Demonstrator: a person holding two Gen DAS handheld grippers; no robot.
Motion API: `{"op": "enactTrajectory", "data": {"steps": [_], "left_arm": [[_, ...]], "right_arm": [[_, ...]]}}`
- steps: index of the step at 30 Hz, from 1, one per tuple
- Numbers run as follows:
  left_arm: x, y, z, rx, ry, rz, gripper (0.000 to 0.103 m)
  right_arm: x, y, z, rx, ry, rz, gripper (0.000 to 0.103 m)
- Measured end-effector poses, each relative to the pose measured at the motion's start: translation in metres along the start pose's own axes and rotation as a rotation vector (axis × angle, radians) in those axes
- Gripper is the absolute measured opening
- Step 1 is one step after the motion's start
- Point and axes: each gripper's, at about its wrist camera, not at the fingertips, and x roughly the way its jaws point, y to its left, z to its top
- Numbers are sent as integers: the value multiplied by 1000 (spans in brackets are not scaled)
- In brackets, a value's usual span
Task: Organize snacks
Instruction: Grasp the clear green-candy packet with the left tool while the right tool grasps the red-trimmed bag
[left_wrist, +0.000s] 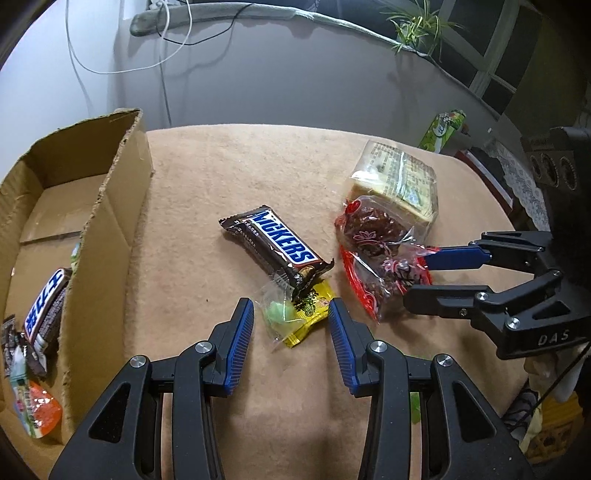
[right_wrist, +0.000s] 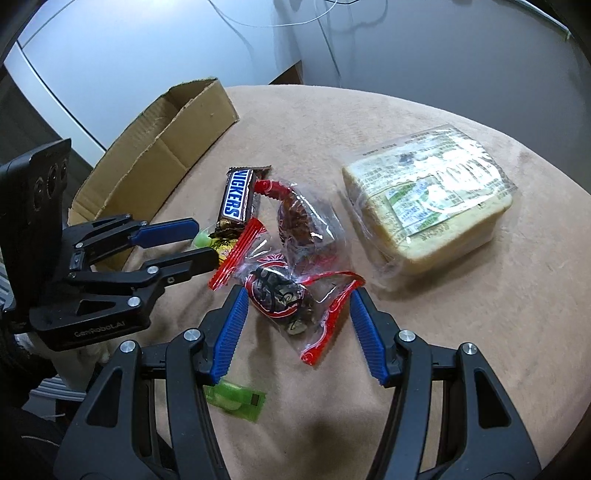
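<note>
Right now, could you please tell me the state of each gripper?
Left gripper: open, holding nothing, either side of a small yellow candy packet.
Right gripper: open, holding nothing, either side of a red-trimmed snack bag.

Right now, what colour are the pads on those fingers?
Blue, ribbed pads; right wrist view shows them best.

Ahead of my left gripper (left_wrist: 291, 314) a glossy chocolate bar (left_wrist: 275, 248) lies on matt, felt-like cloth (left_wrist: 207, 206); beside it stands a rough cardboard box (left_wrist: 107, 229). Between my ribbed blue pads (right_wrist: 231, 328) crinkles a clear shiny plastic bag (right_wrist: 284, 295).
</note>
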Motion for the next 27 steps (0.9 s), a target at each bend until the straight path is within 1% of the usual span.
{"op": "enactTrajectory", "data": {"steps": [3, 4, 5, 6, 7, 8, 15, 19, 22, 25, 26, 27], "left_arm": [[5, 3, 2, -3, 9, -4, 41], [5, 4, 2, -5, 8, -10, 38], [5, 4, 2, -6, 7, -14, 34], [5, 5, 2, -7, 6, -25, 31], [4, 5, 2, -6, 5, -30, 25], [3, 4, 2, -1, 3, -37, 22], [0, 1, -2, 29, -10, -20, 22], [-2, -1, -2, 39, -13, -16, 22], [-7, -2, -3, 47, -21, -14, 22], [-9, -7, -4, 57, -24, -12, 22], [-9, -7, -5, 57, -25, -13, 22], [-10, -8, -5, 56, -27, -14, 22]], "right_arm": [[4, 5, 0, -33, 6, -23, 60], [6, 7, 0, -40, 7, -29, 60], [7, 8, 1, -43, 9, -24, 60], [9, 8, 2, -44, 14, -17, 60], [10, 9, 2, -47, 17, -15, 60], [12, 11, 2, -53, 21, -18, 58], [16, 14, 2, -63, 18, -27, 50], [13, 16, -1, -65, 14, -31, 41], [11, 16, -4, -64, 15, -30, 40], [11, 16, -5, -53, 11, -29, 36], [11, 18, -5, -50, 10, -22, 29], [10, 19, -7, -50, 12, -18, 29]]}}
